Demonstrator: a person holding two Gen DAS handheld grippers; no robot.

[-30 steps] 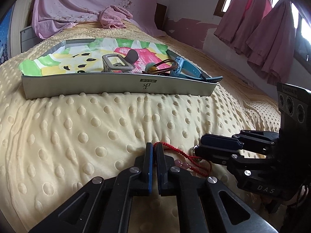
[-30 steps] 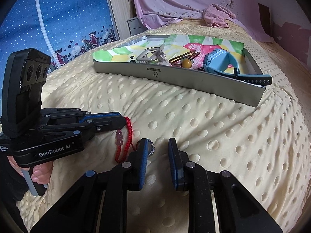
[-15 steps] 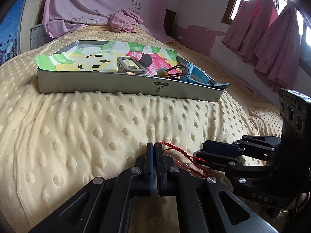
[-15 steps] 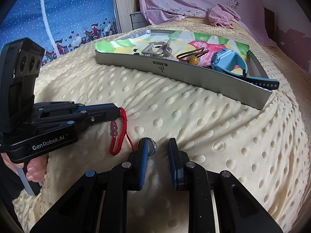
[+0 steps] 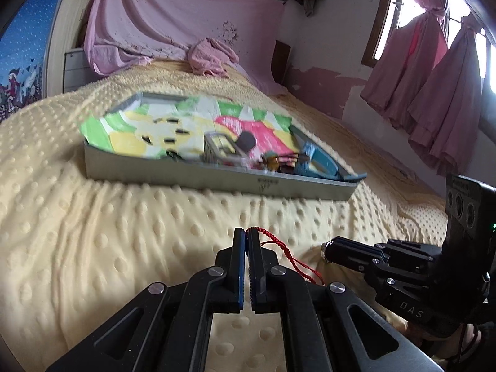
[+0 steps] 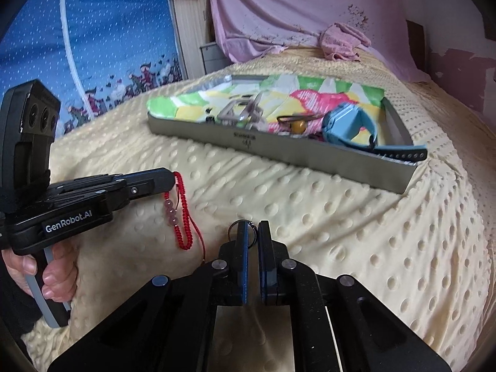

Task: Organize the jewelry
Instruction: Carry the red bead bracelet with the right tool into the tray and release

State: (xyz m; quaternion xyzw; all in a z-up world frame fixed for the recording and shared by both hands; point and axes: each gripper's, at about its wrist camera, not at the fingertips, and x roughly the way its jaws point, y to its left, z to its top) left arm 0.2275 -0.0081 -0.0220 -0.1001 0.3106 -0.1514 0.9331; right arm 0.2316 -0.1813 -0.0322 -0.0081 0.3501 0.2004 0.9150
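Note:
My left gripper (image 5: 247, 232) is shut on a red cord bracelet (image 6: 181, 217) with pink beads, which hangs from its tips (image 6: 172, 179) above the yellow dotted bedspread. To its right, my right gripper (image 6: 252, 226) has its jaws closed on a small silver ring (image 6: 232, 229) low over the bedspread. In the left wrist view the right gripper (image 5: 325, 246) shows a bit of silver at its tip. Beyond both lies a grey tray (image 6: 310, 161) lined with a colourful picture. It holds a blue watch (image 6: 344, 124), a silver clip (image 6: 245, 110) and a hair tie with an amber bead (image 6: 297, 125).
A crumpled pink cloth (image 6: 341, 42) lies at the head of the bed, and a pink sheet (image 5: 173, 21) hangs behind it. Pink curtains (image 5: 434, 93) hang at the right, a blue patterned wall hanging (image 6: 108, 46) at the left. A person's hand (image 6: 46, 272) holds the left gripper.
The left gripper has risen and lifted the red bracelet off the bedspread. The right gripper's jaws have closed from a wide gap onto the ring.

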